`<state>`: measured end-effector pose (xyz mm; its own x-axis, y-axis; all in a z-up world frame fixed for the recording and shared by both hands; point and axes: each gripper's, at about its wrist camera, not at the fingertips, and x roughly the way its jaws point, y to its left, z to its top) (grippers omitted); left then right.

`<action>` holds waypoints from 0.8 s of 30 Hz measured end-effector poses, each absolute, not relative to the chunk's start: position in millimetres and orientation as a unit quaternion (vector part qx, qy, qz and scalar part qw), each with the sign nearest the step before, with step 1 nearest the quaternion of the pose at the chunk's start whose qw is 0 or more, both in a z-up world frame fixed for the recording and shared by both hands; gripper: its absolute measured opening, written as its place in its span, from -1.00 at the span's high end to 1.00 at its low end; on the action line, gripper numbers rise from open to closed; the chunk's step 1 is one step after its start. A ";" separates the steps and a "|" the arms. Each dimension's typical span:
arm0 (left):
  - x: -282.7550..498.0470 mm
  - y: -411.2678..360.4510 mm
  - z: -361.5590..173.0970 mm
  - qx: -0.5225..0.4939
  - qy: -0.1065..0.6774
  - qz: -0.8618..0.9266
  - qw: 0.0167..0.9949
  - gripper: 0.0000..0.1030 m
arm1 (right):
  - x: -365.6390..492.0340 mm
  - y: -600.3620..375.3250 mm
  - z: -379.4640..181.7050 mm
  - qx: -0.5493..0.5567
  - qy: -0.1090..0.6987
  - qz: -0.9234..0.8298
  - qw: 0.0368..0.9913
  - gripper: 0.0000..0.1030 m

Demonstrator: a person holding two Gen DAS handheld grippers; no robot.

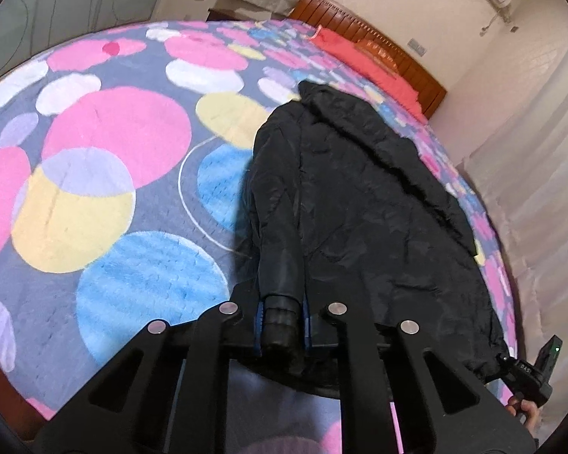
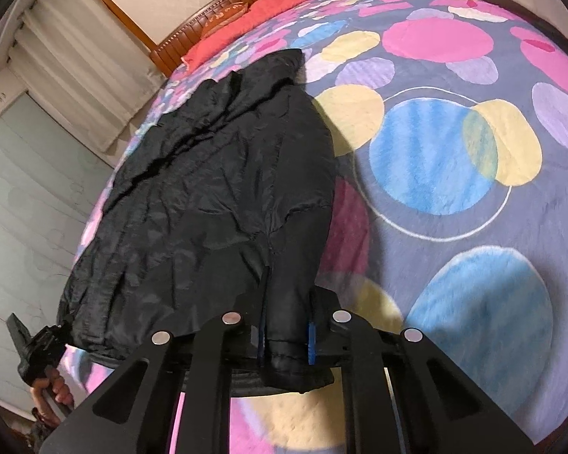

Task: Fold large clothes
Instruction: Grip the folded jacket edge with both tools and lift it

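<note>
While holding the black jacket [image 1: 378,208] by its near end, raise both sides together and level, so that the cloth comes up as one sheet and not as a twisted rope; lies spread lengthwise on the bed, collar end toward the wooden headboard [image 1: 367,34], near end at the bed's near edge; mostly flat, though creased across the back and bunched along one long side.

Left gripper [image 1: 280,325]: closed tight on a rolled, cuff-like end of the jacket, blue pads pressed against either side of it; right gripper [image 2: 287,340]: clamped the same way on a padded end at the jacket's other side; cannot tell for certain whether sleeve cuff or hem corner in either case.

Probably the start of a fold; carry the held ends forward over the body toward the collar, low and slow; match the two heights; lay down edge on edge before letting go; avoid dragging, since slick padded fabric is likely to slide on the spotted fleece blanket [image 1: 113,132] and pull the collar askew; watch for puffing, and press air out after landing.

Beyond the jacket: red pillows [image 1: 359,53] below the headboard.
</note>
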<state>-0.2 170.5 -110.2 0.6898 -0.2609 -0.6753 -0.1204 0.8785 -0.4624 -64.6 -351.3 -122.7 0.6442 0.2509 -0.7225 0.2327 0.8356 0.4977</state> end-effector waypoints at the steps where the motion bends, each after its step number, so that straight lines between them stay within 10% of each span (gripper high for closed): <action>1: -4.1 170.7 -105.3 -0.244 0.388 -0.043 0.888 0.75 | -67.5 -352.1 -120.6 0.293 0.419 0.013 0.859 0.72; 24: 41.0 176.8 -7.1 -0.276 0.303 -0.117 0.905 0.78 | -5.2 -363.2 -35.3 0.391 0.311 0.166 0.850 0.74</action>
